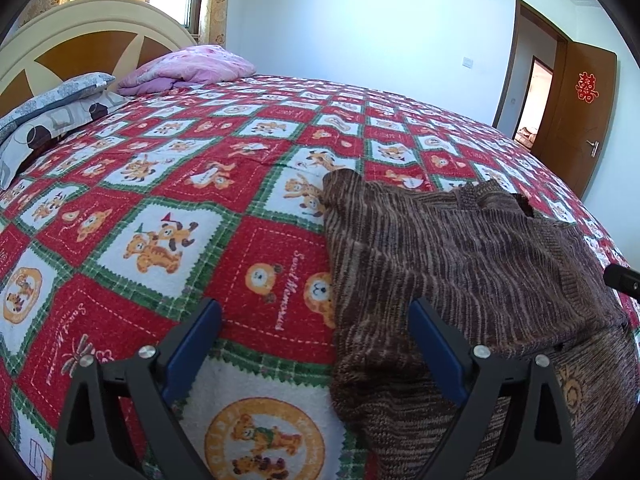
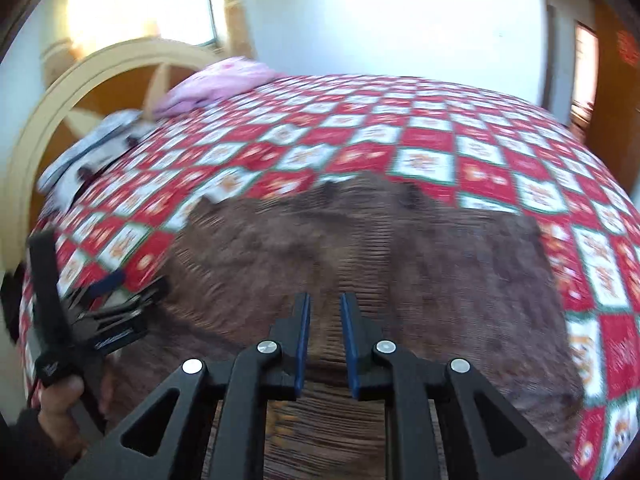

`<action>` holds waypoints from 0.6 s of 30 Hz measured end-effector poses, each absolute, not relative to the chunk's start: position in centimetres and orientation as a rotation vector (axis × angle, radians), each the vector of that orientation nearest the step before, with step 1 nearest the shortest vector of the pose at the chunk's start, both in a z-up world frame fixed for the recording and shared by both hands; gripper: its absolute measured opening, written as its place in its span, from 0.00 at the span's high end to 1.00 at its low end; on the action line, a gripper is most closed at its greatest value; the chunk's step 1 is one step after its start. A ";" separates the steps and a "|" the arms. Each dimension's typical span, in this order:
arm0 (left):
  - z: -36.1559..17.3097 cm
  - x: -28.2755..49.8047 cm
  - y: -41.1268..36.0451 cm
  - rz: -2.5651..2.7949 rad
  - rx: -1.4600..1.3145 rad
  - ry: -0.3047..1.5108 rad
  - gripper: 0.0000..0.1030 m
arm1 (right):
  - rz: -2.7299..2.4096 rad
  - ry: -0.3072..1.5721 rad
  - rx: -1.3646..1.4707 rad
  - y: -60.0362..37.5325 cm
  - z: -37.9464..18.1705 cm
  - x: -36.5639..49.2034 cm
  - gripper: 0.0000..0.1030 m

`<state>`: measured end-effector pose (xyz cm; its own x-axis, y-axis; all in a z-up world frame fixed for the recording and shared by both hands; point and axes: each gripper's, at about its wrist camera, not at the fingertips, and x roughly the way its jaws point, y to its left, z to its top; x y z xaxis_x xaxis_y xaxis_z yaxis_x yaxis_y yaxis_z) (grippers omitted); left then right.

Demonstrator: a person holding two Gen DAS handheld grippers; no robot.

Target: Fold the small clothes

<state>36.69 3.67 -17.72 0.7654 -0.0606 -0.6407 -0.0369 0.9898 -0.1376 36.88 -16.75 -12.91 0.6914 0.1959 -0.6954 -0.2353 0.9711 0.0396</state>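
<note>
A brown striped knit sweater (image 1: 460, 264) lies spread flat on the bed, its near hem toward me. My left gripper (image 1: 316, 316) is open wide at the sweater's left edge. Its right finger (image 1: 432, 340) is over the knit and its left finger (image 1: 196, 340) over the bare bedcover, and neither pad presses on anything. In the blurred right wrist view the sweater (image 2: 360, 240) fills the middle. My right gripper (image 2: 325, 300) hovers over its near part, open by a narrow gap with nothing between the pads. The left gripper (image 2: 108, 292) shows at the far left, held by a hand (image 2: 60, 396).
A red, white and green checked bedcover (image 1: 200, 200) with bear prints covers the bed. Grey patterned pillows (image 1: 52, 116) and a pink folded quilt (image 1: 188, 68) lie by the headboard (image 1: 80, 36). A brown door (image 1: 580, 120) stands open at the far right.
</note>
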 end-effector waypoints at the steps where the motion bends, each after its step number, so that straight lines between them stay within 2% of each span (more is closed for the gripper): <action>1: -17.7 36.7 3.6 -0.011 -0.143 0.701 0.06 | 0.257 0.781 -0.063 -16.3 -13.4 37.2 0.84; 4: -17.8 36.8 3.5 -0.001 -0.123 0.712 0.05 | 0.216 0.884 -0.115 -16.1 -16.6 38.9 0.84; 18: -18.0 37.1 2.2 0.032 -0.031 0.755 0.00 | 0.171 0.808 -0.230 -16.2 -17.4 37.3 0.82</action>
